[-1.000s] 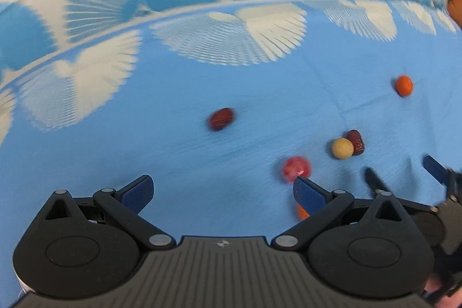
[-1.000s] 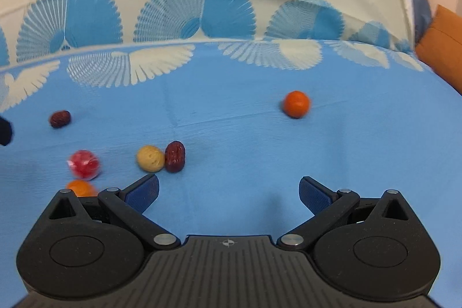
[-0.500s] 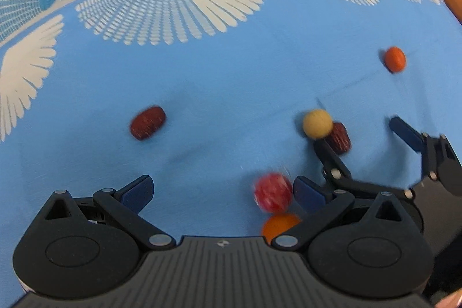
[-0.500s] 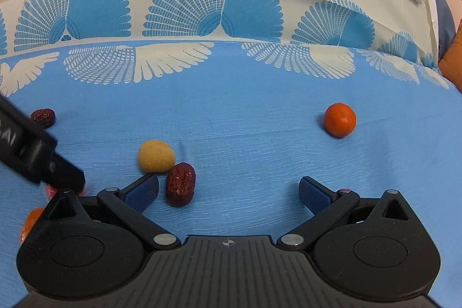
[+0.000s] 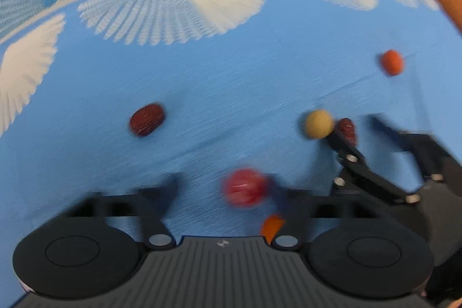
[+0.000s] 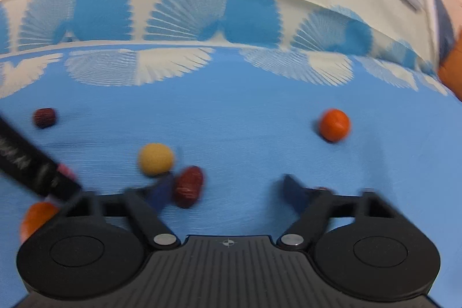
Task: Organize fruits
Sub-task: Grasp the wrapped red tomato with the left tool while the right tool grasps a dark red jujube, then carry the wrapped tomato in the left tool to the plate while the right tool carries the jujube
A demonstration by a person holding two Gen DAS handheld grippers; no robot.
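Observation:
Small fruits lie on a blue cloth (image 5: 231, 71). My left gripper (image 5: 223, 186) is open, with a red round fruit (image 5: 245, 190) between its fingers near the right one and an orange fruit (image 5: 271, 225) just behind it. A dark red date (image 5: 146, 119) lies ahead to the left. My right gripper (image 6: 228, 189) is open around a second dark date (image 6: 188, 189), close to its left finger; a yellow ball-shaped fruit (image 6: 156, 158) sits just beyond. Another orange fruit (image 6: 334, 124) lies ahead to the right. The right gripper (image 5: 361, 129) shows in the left wrist view.
The cloth has white and blue fan patterns (image 6: 138, 68) along its far edge. An orange cushion (image 6: 452, 71) sits at the far right. The left gripper's finger (image 6: 34, 166) crosses the right wrist view at the left.
Both grippers moved forward and down. The red fruit now sits between the left fingers, and the dark date now sits between the right fingers. Both frames are motion-blurred.

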